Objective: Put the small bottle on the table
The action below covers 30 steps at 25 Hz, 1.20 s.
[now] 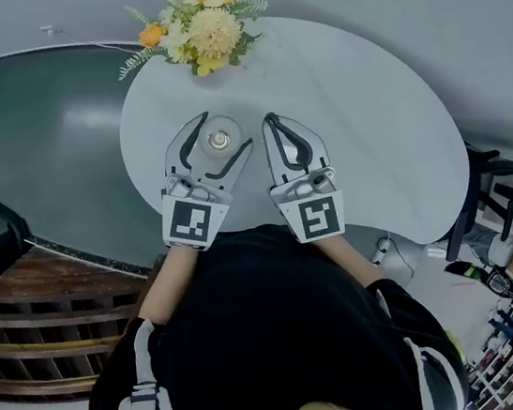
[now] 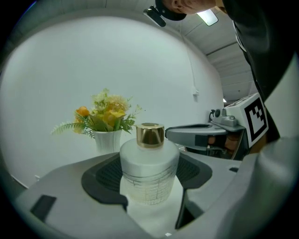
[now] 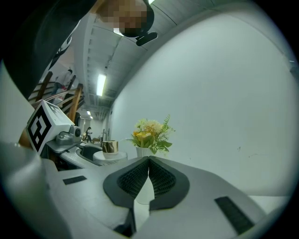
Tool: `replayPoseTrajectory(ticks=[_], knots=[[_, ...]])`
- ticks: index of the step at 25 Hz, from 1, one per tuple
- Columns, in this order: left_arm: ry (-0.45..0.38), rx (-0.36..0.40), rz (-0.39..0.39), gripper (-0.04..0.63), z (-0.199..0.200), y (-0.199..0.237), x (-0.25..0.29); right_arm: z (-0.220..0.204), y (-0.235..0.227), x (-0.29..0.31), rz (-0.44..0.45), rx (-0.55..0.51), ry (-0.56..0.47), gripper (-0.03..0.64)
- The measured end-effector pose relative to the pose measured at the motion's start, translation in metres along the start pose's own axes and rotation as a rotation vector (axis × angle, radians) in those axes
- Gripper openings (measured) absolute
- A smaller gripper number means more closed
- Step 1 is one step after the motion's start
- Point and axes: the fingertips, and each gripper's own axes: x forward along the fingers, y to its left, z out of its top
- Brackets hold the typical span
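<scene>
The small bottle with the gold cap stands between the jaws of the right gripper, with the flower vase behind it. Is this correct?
No, wrong gripper. The small bottle stands between the jaws of the left gripper, with the flower vase behind it, as the left gripper view shows. The right gripper is shut on nothing.

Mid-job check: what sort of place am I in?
Probably a cafe or lounge: a round white table, a white vase of yellow and orange flowers on it, and brown wooden slatted furniture beside it. The left gripper holds a frosted gold-capped bottle.
</scene>
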Motion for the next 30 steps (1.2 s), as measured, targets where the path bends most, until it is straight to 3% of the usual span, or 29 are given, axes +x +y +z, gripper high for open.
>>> replayPoseTrajectory(ticks=[9,16,30], knots=[[0.038,0.016,-0.031,0.333,-0.032,0.002,0.027,-0.023,-0.009,0.008,-0.038,-0.013,0.007,0.023],[0.043,0.079,-0.050,0.333,-0.051,0.004,0.046,-0.054,-0.008,0.010,-0.041,0.017,0.073,0.023],[0.078,0.082,-0.035,0.333,-0.091,0.012,0.074,-0.096,-0.009,0.017,-0.042,0.038,0.150,0.023]])
